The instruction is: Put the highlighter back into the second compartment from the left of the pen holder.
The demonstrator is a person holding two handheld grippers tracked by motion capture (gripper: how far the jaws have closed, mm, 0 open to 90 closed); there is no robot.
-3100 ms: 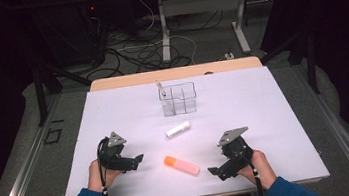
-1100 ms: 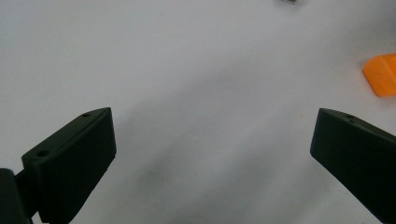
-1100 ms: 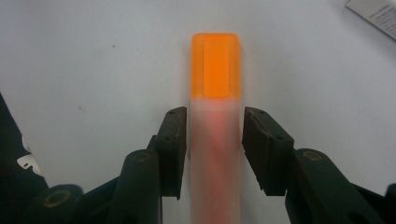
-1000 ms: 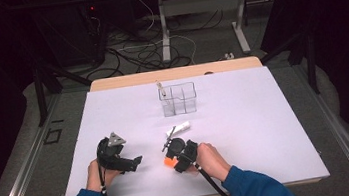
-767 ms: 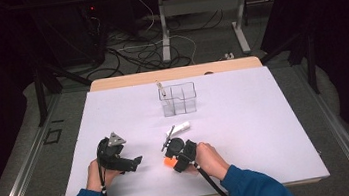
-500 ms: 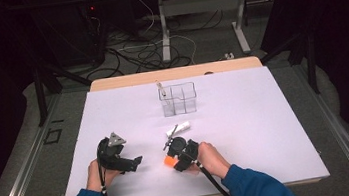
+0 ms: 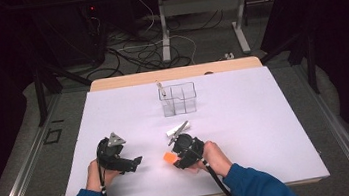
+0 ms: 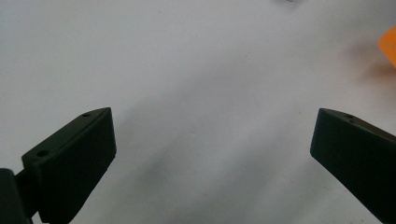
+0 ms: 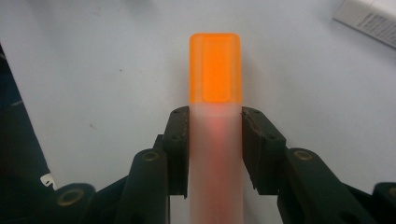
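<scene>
Two grippers sit over the white counter (image 7: 265, 117). The right gripper (image 9: 215, 140) has its jaws closed partway on an orange marker (image 9: 215, 140). One jaw presses on each side of the marker's pale, frosted body. The bright orange cap sticks out past the tips of the jaws. In the high view the right gripper (image 7: 182, 156) is near the front of the counter, with the orange end (image 7: 169, 157) showing just at its left.

The left gripper (image 8: 212, 158) has its jaws wide open, with bare counter between them. The orange marker (image 8: 388, 44) peeks in far off past its right jaw. In the high view the left gripper (image 7: 132, 163) points toward the right gripper, a little apart from it.

A white thing with small print (image 9: 369, 16) lies beyond the right gripper's jaws, off to the right. A clear box with little walls inside (image 7: 178, 99) stands well past both grippers. A thin stick (image 7: 161, 88) leans in its back left part. I cannot tell what is in the other parts.
</scene>
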